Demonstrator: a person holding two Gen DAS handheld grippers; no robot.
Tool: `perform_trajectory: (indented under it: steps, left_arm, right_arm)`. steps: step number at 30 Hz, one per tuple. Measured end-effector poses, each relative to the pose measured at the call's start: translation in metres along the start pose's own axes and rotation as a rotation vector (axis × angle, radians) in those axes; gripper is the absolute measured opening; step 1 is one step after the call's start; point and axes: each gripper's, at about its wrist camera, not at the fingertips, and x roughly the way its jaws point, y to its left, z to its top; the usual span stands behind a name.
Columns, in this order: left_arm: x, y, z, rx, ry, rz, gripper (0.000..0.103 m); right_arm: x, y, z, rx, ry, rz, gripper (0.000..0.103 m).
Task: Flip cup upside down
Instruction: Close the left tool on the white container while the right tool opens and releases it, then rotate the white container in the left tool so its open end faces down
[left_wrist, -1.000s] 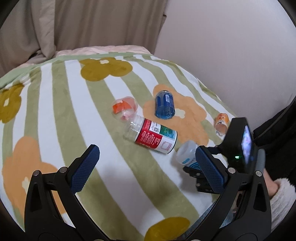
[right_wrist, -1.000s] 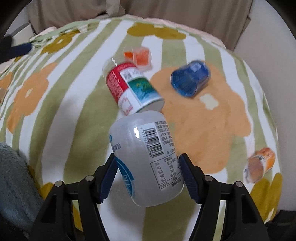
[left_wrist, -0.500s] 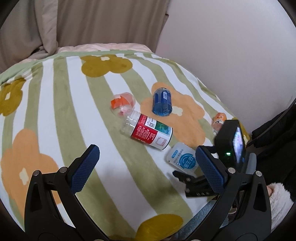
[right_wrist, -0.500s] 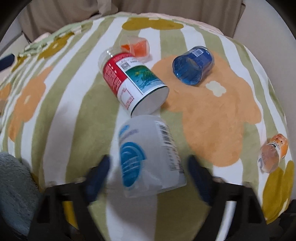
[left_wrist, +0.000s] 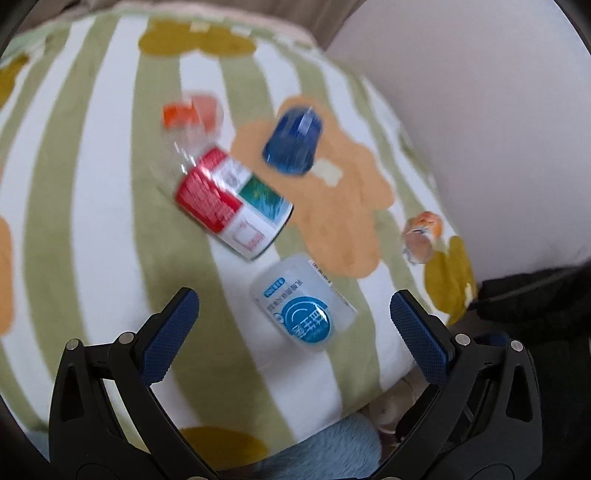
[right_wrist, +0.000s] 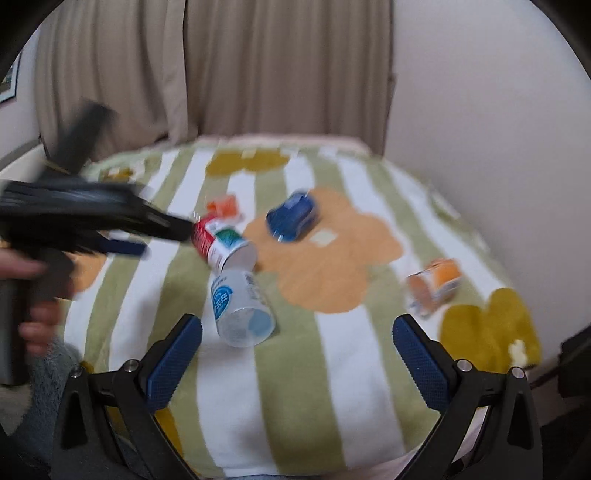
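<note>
near the front edge of the striped floral blanket (right_wrist: 332, 369) lay the translucent white plastic cup with a blue round label (right_wrist: 240, 314), tipped, mouth nearward; it looked light, thin-walled, slippery; best pinched mid-body; left gripper (left_wrist: 295, 325) and right gripper (right_wrist: 297, 349) both gaped wide, empty.

you've got five containers lying on one striped blanket (left_wrist: 92, 221): one white cup (left_wrist: 303, 302), one red-label bottle (left_wrist: 232, 210), one blue cup (left_wrist: 293, 144), two small orange ones (left_wrist: 192, 112) (left_wrist: 421, 232).
</note>
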Motion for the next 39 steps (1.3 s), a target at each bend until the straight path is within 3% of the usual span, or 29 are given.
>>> perform_trajectory:
  steps: [3,7,8,11,14,16,19,24,29,32,35,37,38,39]
  left_arm:
    - [0.033,0.003,-0.002,-0.097,0.058,0.000,0.096]
    - [0.061,0.003,-0.004,-0.172,0.109,-0.009,0.094]
    - [0.067,0.004,-0.005,-0.184,0.125,-0.014,0.089]
    - [0.083,0.006,-0.009,-0.197,0.194,-0.040,0.072]
    - [0.083,0.007,-0.009,-0.171,0.216,-0.051,0.069]
    - [0.075,0.002,-0.008,-0.096,0.238,-0.026,0.069]
    - [0.066,-0.012,-0.003,0.103,0.308,0.014,0.069]
    - [0.081,-0.041,-0.003,0.527,0.560,0.130,0.069]
    - [0.090,-0.055,-0.013,0.845,0.614,0.269,0.069]
    - [0.096,-0.057,-0.017,0.902,0.637,0.274,0.070]
    - [0.097,-0.062,-0.016,0.869,0.634,0.270,0.073]
    - [0.092,-0.062,-0.012,0.814,0.610,0.263,0.087]
    - [0.088,-0.061,-0.009,0.787,0.602,0.259,0.101]
    - [0.085,-0.060,-0.006,0.756,0.594,0.249,0.103]
  right_arm:
    - [-0.018,-0.001,-0.010,0.025,-0.053,0.008,0.103]
    - [-0.037,-0.004,-0.027,0.059,-0.101,0.027,0.103]
    - [-0.040,-0.004,-0.030,0.058,-0.111,0.022,0.103]
    - [-0.045,-0.002,-0.037,0.057,-0.127,0.024,0.103]
    - [-0.048,-0.002,-0.039,0.066,-0.137,0.038,0.103]
    - [-0.049,-0.003,-0.040,0.071,-0.147,0.040,0.103]
    - [-0.054,-0.004,-0.039,0.079,-0.170,0.039,0.103]
    - [-0.054,-0.009,-0.039,0.137,-0.193,0.083,0.103]
    - [-0.053,-0.010,-0.039,0.181,-0.207,0.092,0.103]
    - [-0.056,-0.010,-0.039,0.189,-0.215,0.090,0.103]
    - [-0.058,-0.013,-0.039,0.201,-0.217,0.096,0.103]
    - [-0.059,-0.015,-0.039,0.211,-0.223,0.100,0.103]
    - [-0.060,-0.016,-0.039,0.216,-0.229,0.100,0.103]
    - [-0.060,-0.017,-0.039,0.218,-0.232,0.100,0.103]
